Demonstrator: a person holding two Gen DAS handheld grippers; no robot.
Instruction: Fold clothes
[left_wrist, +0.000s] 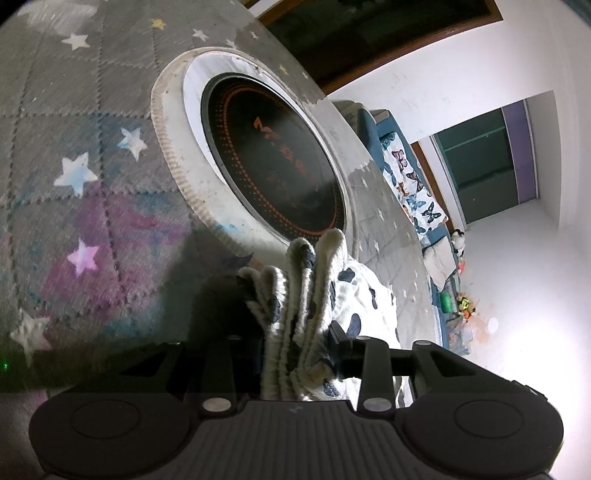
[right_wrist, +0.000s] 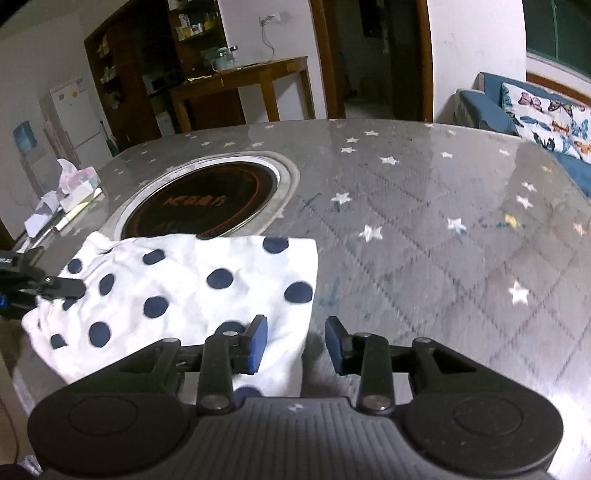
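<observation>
A white garment with navy dots (right_wrist: 192, 291) lies folded flat on the grey star-patterned table cover (right_wrist: 424, 221). My left gripper (left_wrist: 295, 339) is shut on its bunched elastic waistband (left_wrist: 306, 280), which sticks up between the fingers. In the right wrist view that same left gripper (right_wrist: 70, 288) bites the garment's left end. My right gripper (right_wrist: 297, 345) is open over the garment's right edge. One blue pad (right_wrist: 258, 343) hovers above the cloth and the other stands over bare table. Neither pad presses on anything.
A round black cooktop with a white rim (right_wrist: 203, 203) is sunk into the table just beyond the garment. A tissue box and papers (right_wrist: 79, 181) sit at the far left edge. A blue sofa with a butterfly cushion (right_wrist: 546, 114) stands past the table's right side.
</observation>
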